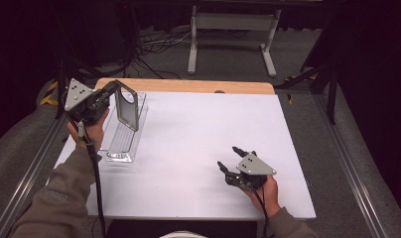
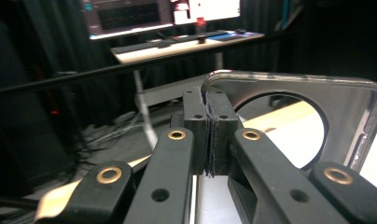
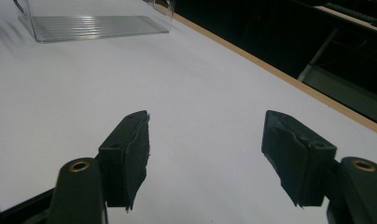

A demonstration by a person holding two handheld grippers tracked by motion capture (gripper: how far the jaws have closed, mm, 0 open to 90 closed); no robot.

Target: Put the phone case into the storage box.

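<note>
case: clear plastic phone case with round camera hole (image 1: 126,107), upright, above clear ribbed tray (image 1: 120,148)
left gripper (image 1: 109,91): pinching case edge at its 9 o'clock
right gripper (image 1: 230,159): spread, empty, well apart at 4 o'clock

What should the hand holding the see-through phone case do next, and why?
Probably lower the phone case into the clear tray. The left gripper is shut on the case's edge and holds it upright above the tray, while the right gripper rests open on the table, away from it.

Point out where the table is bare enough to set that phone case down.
Bare white table runs from the clear tray to the right gripper, and on to the far wooden edge. It is crowded at the left edge, where the left gripper holds the phone case.
</note>
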